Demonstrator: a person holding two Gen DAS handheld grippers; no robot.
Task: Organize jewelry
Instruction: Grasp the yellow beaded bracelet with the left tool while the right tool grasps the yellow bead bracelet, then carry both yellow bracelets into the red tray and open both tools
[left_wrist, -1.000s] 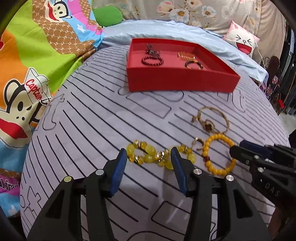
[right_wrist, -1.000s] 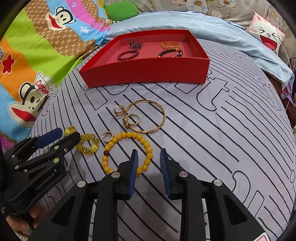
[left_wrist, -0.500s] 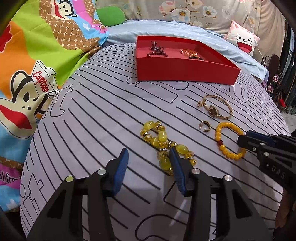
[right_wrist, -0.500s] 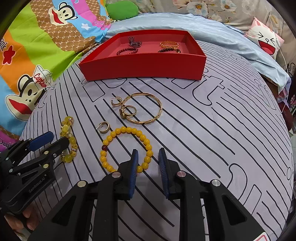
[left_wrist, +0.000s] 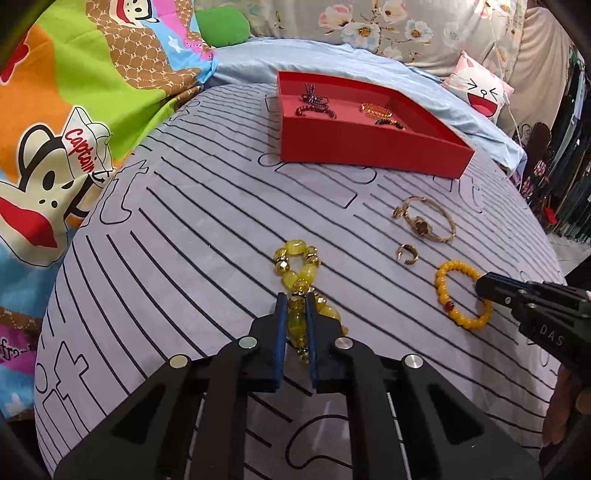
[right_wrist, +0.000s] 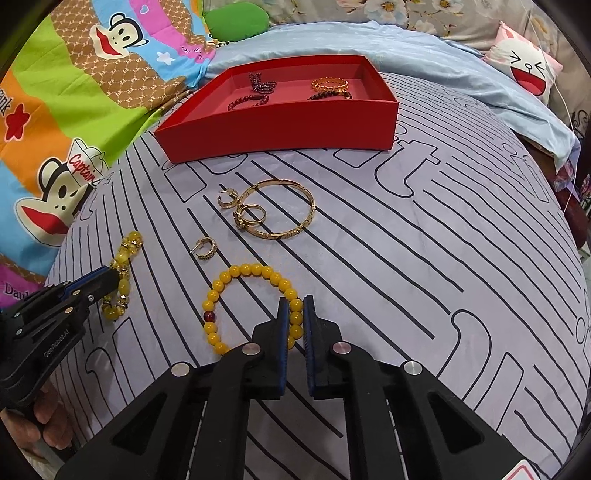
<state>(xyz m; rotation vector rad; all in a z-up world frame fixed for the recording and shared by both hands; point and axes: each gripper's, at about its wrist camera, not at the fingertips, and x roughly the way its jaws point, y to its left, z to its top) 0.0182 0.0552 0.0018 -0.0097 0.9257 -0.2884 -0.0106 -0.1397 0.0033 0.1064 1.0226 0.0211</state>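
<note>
Our left claw (left_wrist: 294, 306) pinches the chunky yellow bracelet (left_wrist: 297, 273); our right claw (right_wrist: 295, 310) clamps the amber bead bracelet (right_wrist: 251, 306), both lying on the striped bed cover (right_wrist: 406, 258). Beyond them lies the gold bangle (right_wrist: 280, 208), then the red tray (right_wrist: 280, 125) toward the far edge.

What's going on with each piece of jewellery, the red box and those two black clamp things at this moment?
Left gripper: shut on chunky yellow bracelet.
Right gripper: shut on round-bead yellow bracelet.
Gold bangle: flat on cloth, ring lying inside it.
Two hoop earrings: loose on cloth.
Red tray: open, four pieces inside.
</note>
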